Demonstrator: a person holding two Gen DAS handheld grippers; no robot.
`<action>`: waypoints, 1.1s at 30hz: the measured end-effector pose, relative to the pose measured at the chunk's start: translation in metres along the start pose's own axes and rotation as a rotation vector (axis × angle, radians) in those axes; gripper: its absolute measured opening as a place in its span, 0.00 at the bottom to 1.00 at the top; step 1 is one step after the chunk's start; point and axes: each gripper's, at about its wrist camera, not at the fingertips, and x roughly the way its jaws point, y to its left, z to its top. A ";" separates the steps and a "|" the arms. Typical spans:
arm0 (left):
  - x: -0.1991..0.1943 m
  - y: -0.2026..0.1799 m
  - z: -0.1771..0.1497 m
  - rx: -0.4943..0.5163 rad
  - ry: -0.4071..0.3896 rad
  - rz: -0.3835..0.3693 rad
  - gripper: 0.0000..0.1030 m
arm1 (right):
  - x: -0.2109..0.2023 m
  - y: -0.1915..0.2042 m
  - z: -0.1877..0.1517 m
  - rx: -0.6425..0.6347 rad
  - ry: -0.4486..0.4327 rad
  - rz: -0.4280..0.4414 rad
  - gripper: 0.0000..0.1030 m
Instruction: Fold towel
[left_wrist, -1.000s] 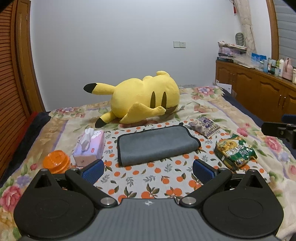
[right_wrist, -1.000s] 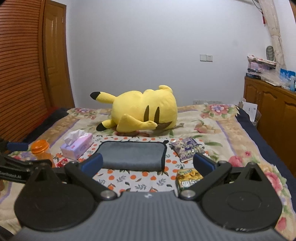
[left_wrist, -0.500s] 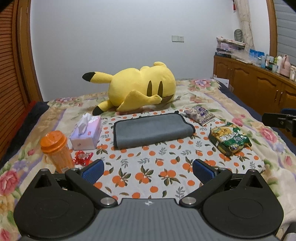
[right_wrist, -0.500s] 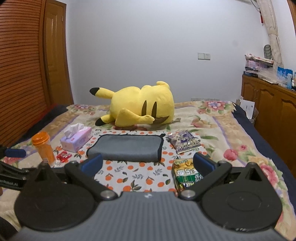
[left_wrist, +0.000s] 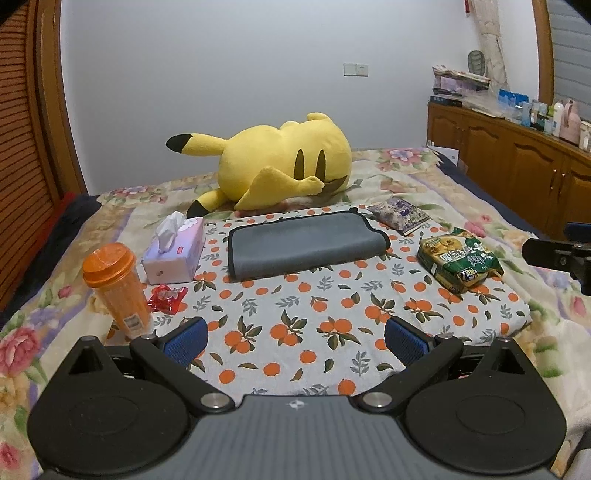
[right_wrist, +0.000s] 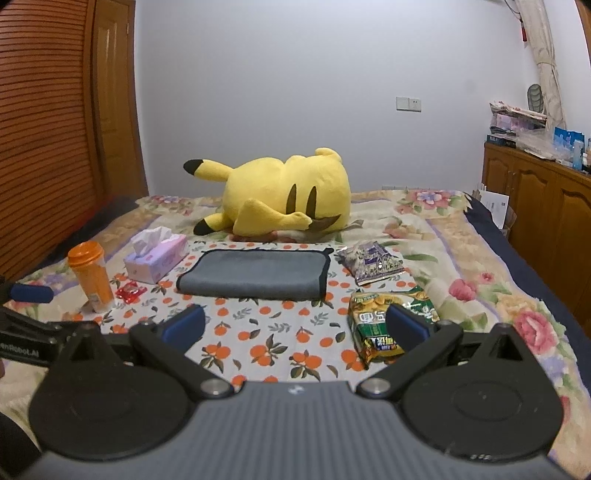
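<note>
A grey towel with a black hem (left_wrist: 303, 243) lies folded flat on an orange-print cloth (left_wrist: 314, 317) on the bed; it also shows in the right wrist view (right_wrist: 255, 275). My left gripper (left_wrist: 295, 341) is open and empty, well back from the towel above the cloth's near part. My right gripper (right_wrist: 295, 328) is open and empty, also back from the towel. The right gripper's finger shows at the right edge of the left wrist view (left_wrist: 554, 254). The left gripper's finger shows at the left edge of the right wrist view (right_wrist: 31, 293).
A yellow plush toy (left_wrist: 280, 166) lies behind the towel. Left of the towel are a tissue box (left_wrist: 175, 251), an orange bottle (left_wrist: 116, 284) and a red wrapper (left_wrist: 168, 299). Right of it are a purple snack bag (left_wrist: 400, 218) and a green snack bag (left_wrist: 460, 264). Wooden cabinets (left_wrist: 517, 170) line the right wall.
Both grippers have pulled back and away from the towel, so more of the cloth, the orange bottle and the red wrapper come into view. The towel has not moved.
</note>
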 end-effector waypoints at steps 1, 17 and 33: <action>-0.001 -0.001 -0.001 0.002 -0.002 0.003 1.00 | 0.000 -0.001 0.000 0.000 0.000 0.001 1.00; -0.011 -0.015 -0.023 -0.011 0.015 -0.001 1.00 | -0.007 -0.007 -0.023 0.040 0.011 -0.001 1.00; -0.015 -0.026 -0.053 -0.054 0.033 0.033 1.00 | -0.013 -0.012 -0.044 0.034 0.001 0.016 1.00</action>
